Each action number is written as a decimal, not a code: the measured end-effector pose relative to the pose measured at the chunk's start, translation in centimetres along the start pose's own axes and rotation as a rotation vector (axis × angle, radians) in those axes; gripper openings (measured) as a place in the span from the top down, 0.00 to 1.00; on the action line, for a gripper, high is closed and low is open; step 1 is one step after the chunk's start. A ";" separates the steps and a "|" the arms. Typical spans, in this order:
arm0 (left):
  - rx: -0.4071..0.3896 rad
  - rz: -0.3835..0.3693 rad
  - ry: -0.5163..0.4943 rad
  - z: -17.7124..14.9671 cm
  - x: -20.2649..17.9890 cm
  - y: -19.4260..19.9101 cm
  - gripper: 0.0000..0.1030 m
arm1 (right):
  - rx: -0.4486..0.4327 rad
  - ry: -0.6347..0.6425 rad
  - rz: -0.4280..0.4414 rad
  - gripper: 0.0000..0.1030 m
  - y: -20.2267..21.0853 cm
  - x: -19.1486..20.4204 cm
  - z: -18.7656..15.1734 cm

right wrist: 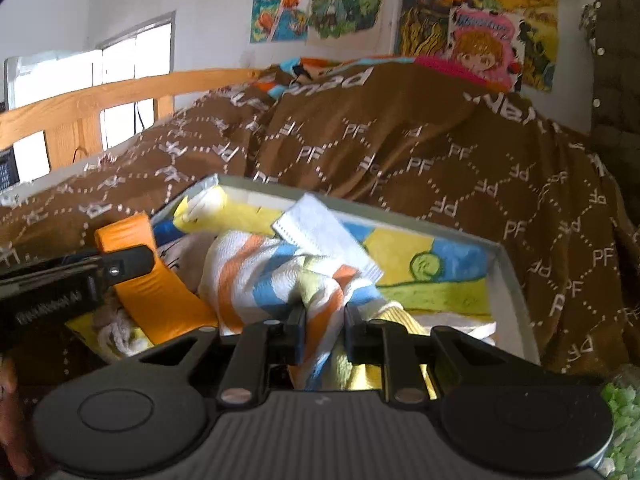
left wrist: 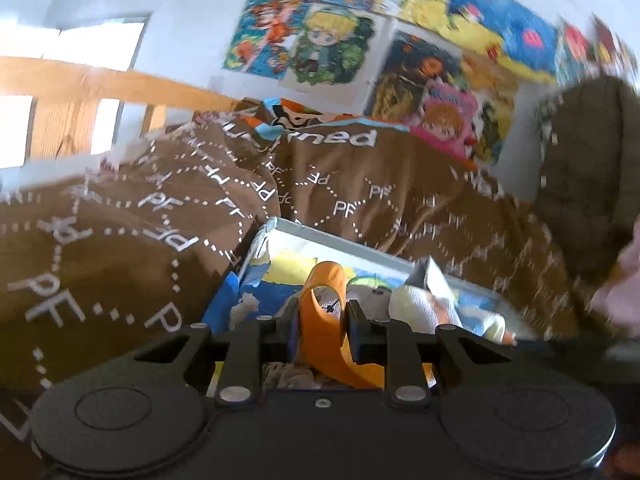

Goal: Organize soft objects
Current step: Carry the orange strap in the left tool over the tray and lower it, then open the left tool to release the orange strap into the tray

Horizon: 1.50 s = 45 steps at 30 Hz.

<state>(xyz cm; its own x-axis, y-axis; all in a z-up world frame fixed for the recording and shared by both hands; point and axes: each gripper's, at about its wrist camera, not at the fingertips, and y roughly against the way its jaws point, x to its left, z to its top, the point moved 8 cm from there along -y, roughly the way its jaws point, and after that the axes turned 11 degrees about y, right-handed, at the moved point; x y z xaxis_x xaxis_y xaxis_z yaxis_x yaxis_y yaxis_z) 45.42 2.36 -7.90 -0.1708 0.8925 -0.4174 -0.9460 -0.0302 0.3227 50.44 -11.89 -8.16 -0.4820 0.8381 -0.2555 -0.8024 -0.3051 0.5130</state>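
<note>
We held the orange strap (left wrist: 320, 312) clenched in our left gripper (left wrist: 320, 332) and the striped cloth (right wrist: 276, 276) pinched in our right gripper (right wrist: 322, 330), both over the shallow box (right wrist: 508, 280) resting on the brown blanket (right wrist: 400, 152), posters (right wrist: 320, 0) beyond.

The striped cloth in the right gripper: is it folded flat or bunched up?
Bunched up: the striped cloth shows crumpled folds, pinched in the right gripper over the box.

Woven striped cloth (right wrist: 280, 276), matt brown blanket (right wrist: 400, 148), grained wooden rail (right wrist: 120, 92)
</note>
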 end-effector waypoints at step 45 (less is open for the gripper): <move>-0.010 -0.037 -0.075 1.9 -2.1 8.2 0.09 | -0.123 -0.179 -0.068 0.05 11.4 -2.9 -0.4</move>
<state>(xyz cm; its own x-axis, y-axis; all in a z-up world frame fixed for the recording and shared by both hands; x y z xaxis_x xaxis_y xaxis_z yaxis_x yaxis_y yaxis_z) 38.56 1.11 -2.83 -0.1149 0.9244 -0.3637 -0.9540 -0.0006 0.2999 42.55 -17.94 -1.86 -0.3638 0.9222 -0.1308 -0.8732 -0.2888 0.3925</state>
